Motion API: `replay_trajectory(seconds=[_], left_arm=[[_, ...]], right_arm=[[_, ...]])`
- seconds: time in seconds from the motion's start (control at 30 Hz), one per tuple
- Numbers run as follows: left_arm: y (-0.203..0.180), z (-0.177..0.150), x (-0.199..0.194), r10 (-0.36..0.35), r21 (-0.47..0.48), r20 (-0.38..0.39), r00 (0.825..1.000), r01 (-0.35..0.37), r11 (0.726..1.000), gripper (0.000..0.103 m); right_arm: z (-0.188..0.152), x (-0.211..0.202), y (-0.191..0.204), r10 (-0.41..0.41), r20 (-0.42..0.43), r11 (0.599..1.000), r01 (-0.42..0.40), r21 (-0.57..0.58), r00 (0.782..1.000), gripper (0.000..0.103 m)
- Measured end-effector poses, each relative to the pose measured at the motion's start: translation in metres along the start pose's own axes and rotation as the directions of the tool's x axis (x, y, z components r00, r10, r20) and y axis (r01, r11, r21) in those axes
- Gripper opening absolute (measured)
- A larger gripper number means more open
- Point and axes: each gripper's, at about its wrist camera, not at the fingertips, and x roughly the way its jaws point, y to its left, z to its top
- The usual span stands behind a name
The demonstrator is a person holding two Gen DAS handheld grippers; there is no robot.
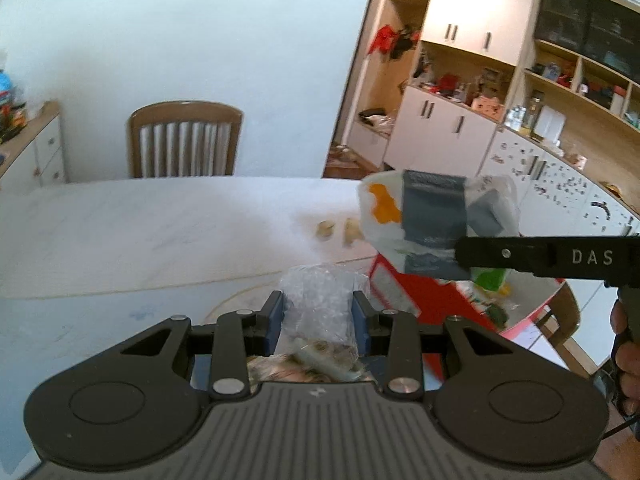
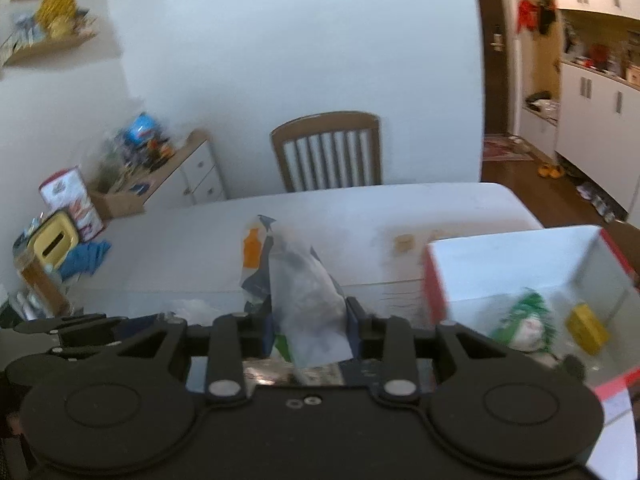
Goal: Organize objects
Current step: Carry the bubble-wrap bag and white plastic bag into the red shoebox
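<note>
In the left wrist view my left gripper (image 1: pixel 318 300) is shut on a crinkled clear plastic bag (image 1: pixel 320 304) with brownish contents, held over the near edge of the white table (image 1: pixel 160 232). To its right, my right gripper (image 1: pixel 464 256) holds a white, grey and orange packet (image 1: pixel 428 212) above a red box with a white inside (image 1: pixel 404 284). In the right wrist view my right gripper (image 2: pixel 310 312) is shut on that packet (image 2: pixel 304 292). The box (image 2: pixel 520 264) stands open at the right, with a green packet (image 2: pixel 528 320) and a yellow item (image 2: pixel 586 328) inside.
Two small tan pieces (image 1: pixel 326 230) lie on the table near the box. A wooden chair (image 2: pixel 328 152) stands at the far side. A yellow tissue box (image 2: pixel 54 242), a blue cloth (image 2: pixel 88 256) and a cluttered side cabinet (image 2: pixel 188 172) are on the left. Cupboards (image 1: pixel 460 120) line the right.
</note>
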Motion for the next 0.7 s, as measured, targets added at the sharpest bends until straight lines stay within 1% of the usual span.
replay_trajectory(seconds=[0.2, 0.37, 0.57, 0.7], left_arm=[[-0.038, 0.014, 0.011, -0.030, 0.037, 0.012, 0.999, 0.030, 0.999, 0.035], [-0.070, 0.021, 0.024, -0.046, 0.063, 0.011, 0.999, 0.045, 0.997, 0.035], [-0.107, 0.026, 0.043, -0.053, 0.089, -0.002, 0.999, 0.053, 0.995, 0.035], [-0.127, 0.027, 0.058, -0.058, 0.097, -0.016, 0.998, 0.059, 0.994, 0.035]], right_arm=[[0.001, -0.026, -0.049, -0.053, 0.038, 0.996, 0.050, 0.072, 0.998, 0.033], [0.000, -0.042, -0.088, -0.092, 0.067, 0.991, 0.085, 0.106, 0.994, 0.033], [0.002, -0.052, -0.134, -0.125, 0.080, 0.982, 0.111, 0.154, 0.989, 0.033], [0.004, -0.054, -0.159, -0.138, 0.079, 0.978, 0.124, 0.167, 0.987, 0.033]])
